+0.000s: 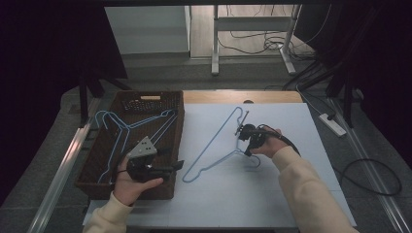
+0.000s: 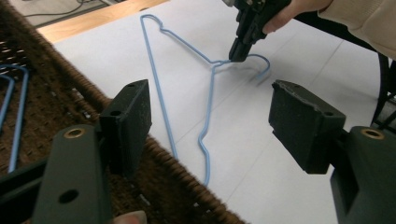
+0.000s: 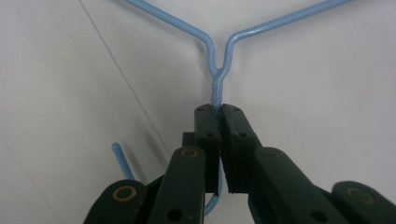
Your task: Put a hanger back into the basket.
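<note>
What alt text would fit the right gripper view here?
The right gripper is shut on the twisted neck of a blue wire hanger lying on a white table surface. The hanger's two shoulders spread away above the jaws, and its hook end curls past at lower left.

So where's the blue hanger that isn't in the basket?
The blue hanger lies on the white table, right of the basket, its neck pinched by the right gripper.

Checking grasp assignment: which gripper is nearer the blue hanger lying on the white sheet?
Right. The right gripper is shut on the blue hanger at its twisted neck below the hook. The left gripper is open over the wicker basket edge, apart from that hanger.
</note>
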Available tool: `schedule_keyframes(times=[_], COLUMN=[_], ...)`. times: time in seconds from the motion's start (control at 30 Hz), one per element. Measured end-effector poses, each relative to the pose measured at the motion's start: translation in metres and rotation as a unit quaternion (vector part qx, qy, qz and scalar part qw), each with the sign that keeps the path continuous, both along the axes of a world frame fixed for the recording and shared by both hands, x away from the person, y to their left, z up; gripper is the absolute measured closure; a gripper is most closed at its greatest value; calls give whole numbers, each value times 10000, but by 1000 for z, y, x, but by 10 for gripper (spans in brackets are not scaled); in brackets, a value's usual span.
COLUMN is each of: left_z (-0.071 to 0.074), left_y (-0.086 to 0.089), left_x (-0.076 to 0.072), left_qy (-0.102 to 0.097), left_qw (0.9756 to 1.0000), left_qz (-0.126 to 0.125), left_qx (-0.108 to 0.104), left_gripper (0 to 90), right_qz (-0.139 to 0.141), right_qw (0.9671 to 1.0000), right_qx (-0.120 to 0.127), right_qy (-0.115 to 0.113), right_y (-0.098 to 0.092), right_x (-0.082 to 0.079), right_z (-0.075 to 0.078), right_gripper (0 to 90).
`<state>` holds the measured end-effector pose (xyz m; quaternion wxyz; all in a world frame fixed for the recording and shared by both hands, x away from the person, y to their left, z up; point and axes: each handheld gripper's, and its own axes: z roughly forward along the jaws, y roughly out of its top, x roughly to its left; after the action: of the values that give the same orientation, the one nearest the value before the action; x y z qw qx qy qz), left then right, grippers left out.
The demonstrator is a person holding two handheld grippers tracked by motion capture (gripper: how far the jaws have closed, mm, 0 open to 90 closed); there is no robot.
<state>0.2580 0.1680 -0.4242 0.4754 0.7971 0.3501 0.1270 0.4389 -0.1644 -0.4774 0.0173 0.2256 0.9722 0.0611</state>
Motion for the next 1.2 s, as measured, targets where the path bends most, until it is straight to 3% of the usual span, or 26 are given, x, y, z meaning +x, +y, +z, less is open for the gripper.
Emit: schedule_keyframes(times=[0.23,0.53,0.8,1.2], left_z=[1,-2,-9,-29], left_y=[-29,-55,-77,-121], left_x=[2,10,18,35], left_qy=[60,251,426,760], left_qw=[9991,9981,9966,9903], left_qz=[-236,-305,-336,-445], left_qx=[359,467,616,1077], left_gripper=[308,312,314,308], right_qz=[3,-8,-9,10], right_qw=[10000,9998,9997,9997], right_qx=[-85,-202,-236,-221], right_qy=[50,62,74,84], right_y=[-5,-4,-3,-5], right_x=[-4,-7,-8,-8], right_z=[11,26,27,28], right_gripper=[860,863,863,863])
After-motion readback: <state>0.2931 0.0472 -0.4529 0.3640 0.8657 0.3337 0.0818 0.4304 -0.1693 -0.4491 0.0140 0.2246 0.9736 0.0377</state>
